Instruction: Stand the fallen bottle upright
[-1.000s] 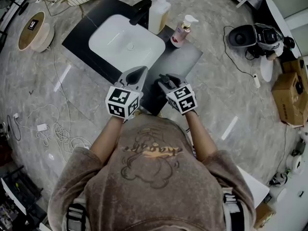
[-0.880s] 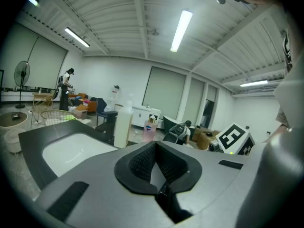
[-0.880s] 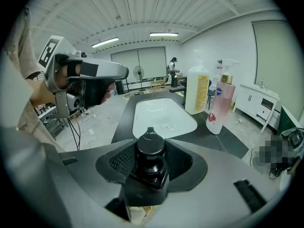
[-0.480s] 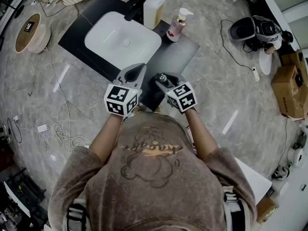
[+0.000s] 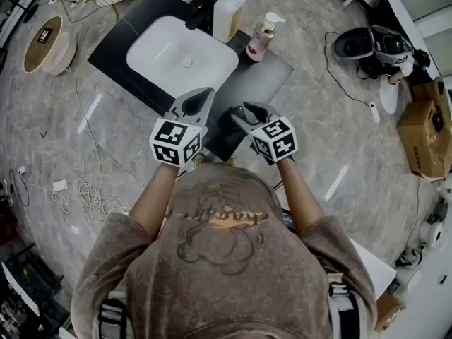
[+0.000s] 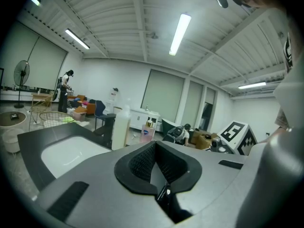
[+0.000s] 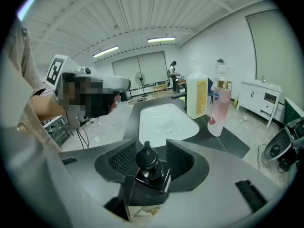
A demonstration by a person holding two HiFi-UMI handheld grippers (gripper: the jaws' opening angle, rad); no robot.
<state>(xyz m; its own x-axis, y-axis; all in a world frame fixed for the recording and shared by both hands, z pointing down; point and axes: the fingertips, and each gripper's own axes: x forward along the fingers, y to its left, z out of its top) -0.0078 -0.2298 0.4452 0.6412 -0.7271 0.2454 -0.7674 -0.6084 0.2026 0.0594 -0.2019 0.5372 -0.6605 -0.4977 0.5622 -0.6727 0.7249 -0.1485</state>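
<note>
A small dark bottle (image 7: 151, 169) with a round black cap sits between the jaws of my right gripper (image 7: 148, 152), cap pointing away from the camera. The jaws hold its squarish body on both sides and are opening slightly. In the head view the right gripper (image 5: 246, 111) hovers over the near corner of the black counter (image 5: 265, 83), and the bottle is hard to pick out there. My left gripper (image 5: 200, 96) is beside it, by the sink's near edge. Its pads (image 6: 142, 160) meet with nothing between them, and the left gripper (image 6: 155, 146) points across the counter.
A white sink (image 5: 182, 54) is set in the counter with a black faucet (image 5: 201, 9) behind it. A pale soap pump bottle (image 5: 227, 13) and a pink pump bottle (image 5: 263, 37) stand upright at the back. Cables (image 5: 78, 189) and a cardboard box (image 5: 424, 140) lie on the floor.
My right gripper has lifted a little and shifted right with the bottle still between its jaws. The left gripper has stayed put.
</note>
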